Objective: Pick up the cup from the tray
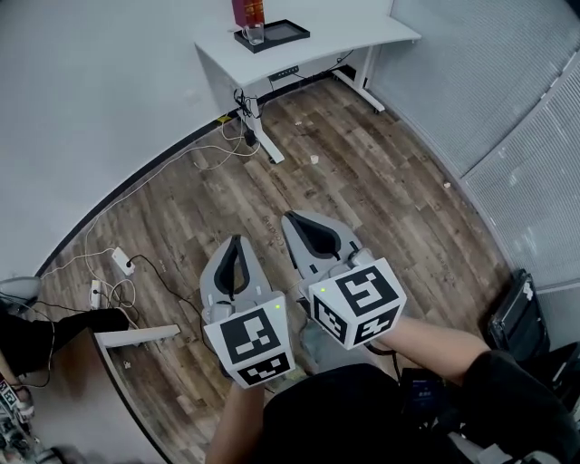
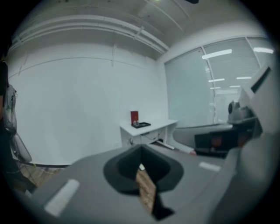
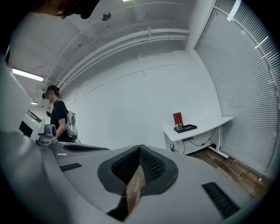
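1. Head view: the cup [image 1: 255,34] stands in the tray [image 1: 292,30] on the bench [image 1: 362,36], well apart from you (beside a red box [image 1: 246,11]).
2. Your left tongs [image 1: 237,241] and right tongs [image 1: 295,219] are pressed together and empty, so walk closer and spread one pair before reaching.

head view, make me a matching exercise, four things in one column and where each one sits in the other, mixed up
Things:
1. cup
2. tray
3. desk
4. adapter

Places:
A. lying on the wooden floor
B. at the tray's left end
C. black, flat on the desk
D. standing against the wall

Pairs: 1-B, 2-C, 3-D, 4-A
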A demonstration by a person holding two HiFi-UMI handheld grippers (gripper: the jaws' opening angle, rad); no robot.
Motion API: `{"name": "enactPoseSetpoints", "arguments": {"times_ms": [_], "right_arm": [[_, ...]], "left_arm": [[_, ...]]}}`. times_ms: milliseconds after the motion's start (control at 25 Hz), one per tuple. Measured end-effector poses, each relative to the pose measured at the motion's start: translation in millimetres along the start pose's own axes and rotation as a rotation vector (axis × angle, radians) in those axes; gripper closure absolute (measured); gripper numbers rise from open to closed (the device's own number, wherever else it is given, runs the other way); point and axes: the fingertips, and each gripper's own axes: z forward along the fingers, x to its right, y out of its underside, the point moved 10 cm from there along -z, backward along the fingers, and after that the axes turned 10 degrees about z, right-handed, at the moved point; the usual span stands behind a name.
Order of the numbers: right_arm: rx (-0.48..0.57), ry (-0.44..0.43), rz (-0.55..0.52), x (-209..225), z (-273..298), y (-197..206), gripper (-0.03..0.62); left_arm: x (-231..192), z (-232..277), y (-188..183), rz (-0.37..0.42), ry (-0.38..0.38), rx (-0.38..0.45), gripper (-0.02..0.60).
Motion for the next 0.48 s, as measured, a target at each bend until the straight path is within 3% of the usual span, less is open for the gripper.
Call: {"name": "enactPoseSetpoints", "arguments": {"times_ms": [480], "right_arm": [[-0.001, -0.016, 0.0, 46.3, 44.0, -27.8, 0.58]], "left_arm": [[2.4, 62.3, -28.9, -0.005, -0.026, 0.005, 0.578]]}}
